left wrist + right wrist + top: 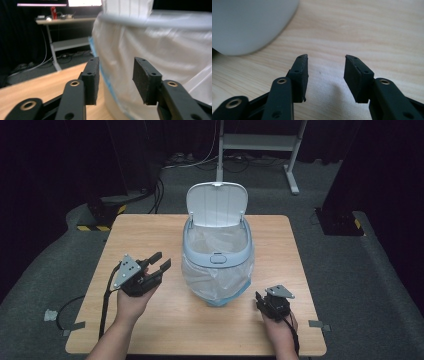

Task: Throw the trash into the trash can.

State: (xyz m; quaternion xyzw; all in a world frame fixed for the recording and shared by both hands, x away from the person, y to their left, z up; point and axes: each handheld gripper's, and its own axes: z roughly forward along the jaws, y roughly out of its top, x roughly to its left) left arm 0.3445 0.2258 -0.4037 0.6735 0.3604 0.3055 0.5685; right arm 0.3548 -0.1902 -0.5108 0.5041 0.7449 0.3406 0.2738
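Evidently the approach is in hand: the left gripper (159, 260), jaws parted on nothing, aims at the bag-lined bin (218, 257) mid-table. The right gripper (258, 298), likewise parted and empty, points down near the bin's base. Next likely calls for pinching the clear liner (160, 47). Lid (217, 204) up; inside, nothing but the liner shows.

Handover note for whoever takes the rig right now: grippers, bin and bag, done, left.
Left gripper: open, nothing between its jaws, aimed at the bag-covered side of the bin, close but not touching.
Right gripper: open, empty, low over the table at the bin's right.
Bin: mid-table, lid up, clear bag lining it and hanging over the rim down the outside.
Done: lid open, bag in place.
Left: probably gripping the bag; neither gripper has hold of it yet.
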